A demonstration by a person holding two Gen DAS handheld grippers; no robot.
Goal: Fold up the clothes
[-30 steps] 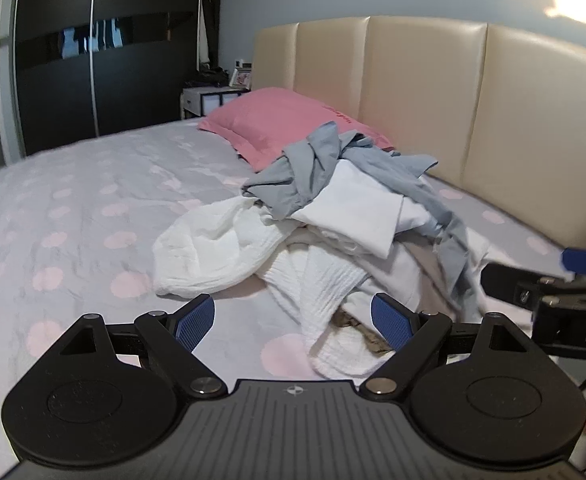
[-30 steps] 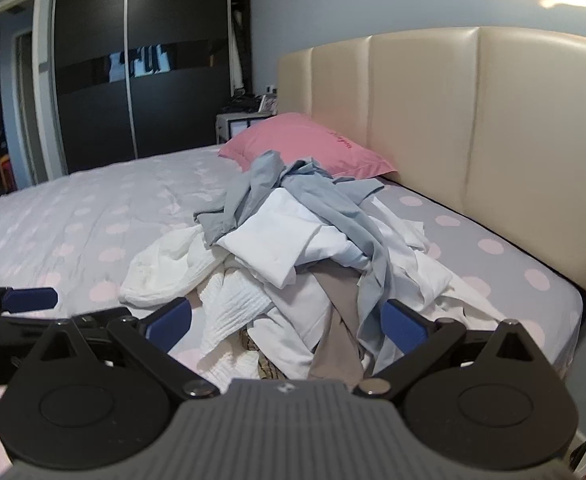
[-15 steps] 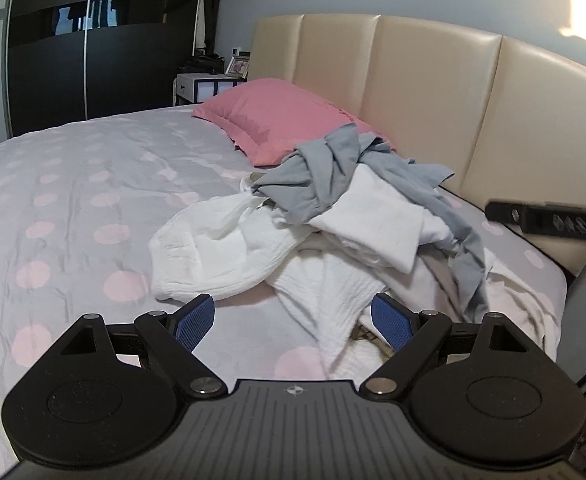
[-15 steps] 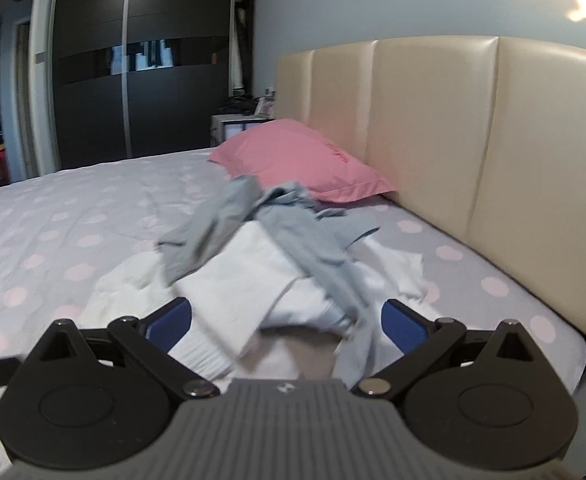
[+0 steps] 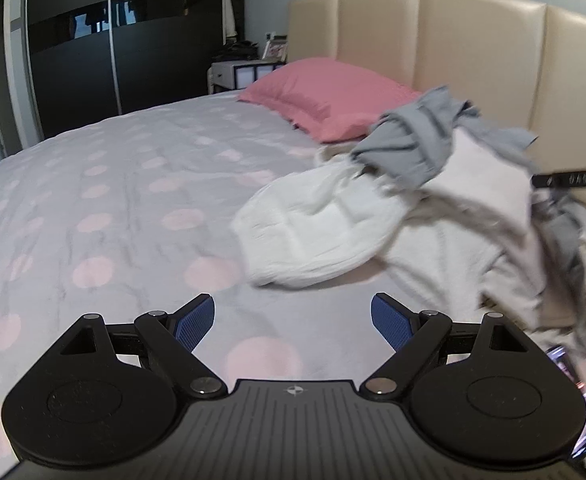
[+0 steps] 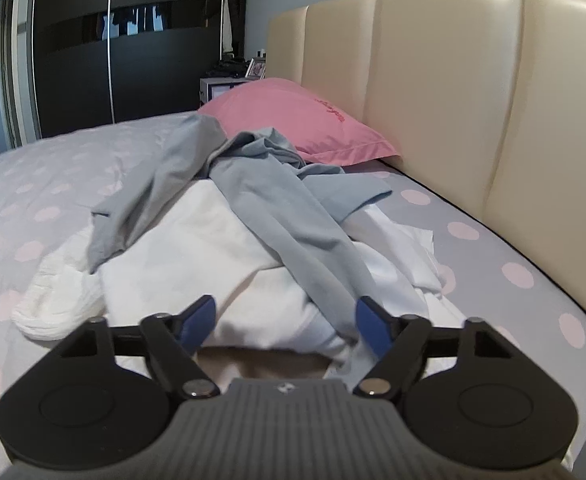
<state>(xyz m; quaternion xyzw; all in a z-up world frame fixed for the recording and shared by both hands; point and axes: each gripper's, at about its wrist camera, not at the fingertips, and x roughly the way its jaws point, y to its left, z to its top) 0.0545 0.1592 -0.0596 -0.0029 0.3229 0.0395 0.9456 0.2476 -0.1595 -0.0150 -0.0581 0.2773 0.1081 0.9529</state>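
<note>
A heap of clothes lies on the bed near the headboard. A grey garment [image 6: 277, 208] drapes over a white garment [image 6: 213, 252], with a crinkled white piece [image 5: 313, 232] at the heap's left; the grey garment also shows in the left wrist view [image 5: 413, 148]. My right gripper [image 6: 285, 320] is open, low over the heap, its fingers on either side of the white and grey cloth. My left gripper [image 5: 293, 320] is open and empty above the bedsheet, left of the heap. Part of the right gripper [image 5: 569, 179] shows at the right edge.
The bed has a grey sheet with pink dots [image 5: 113, 200]. A pink pillow [image 6: 293, 120] lies at the beige padded headboard [image 6: 453, 100]. A dark wardrobe [image 5: 133, 40] and a nightstand [image 5: 245, 76] stand beyond the bed.
My right gripper has moved forward and down onto the heap. My left gripper has swung left, so the heap now sits to its right.
</note>
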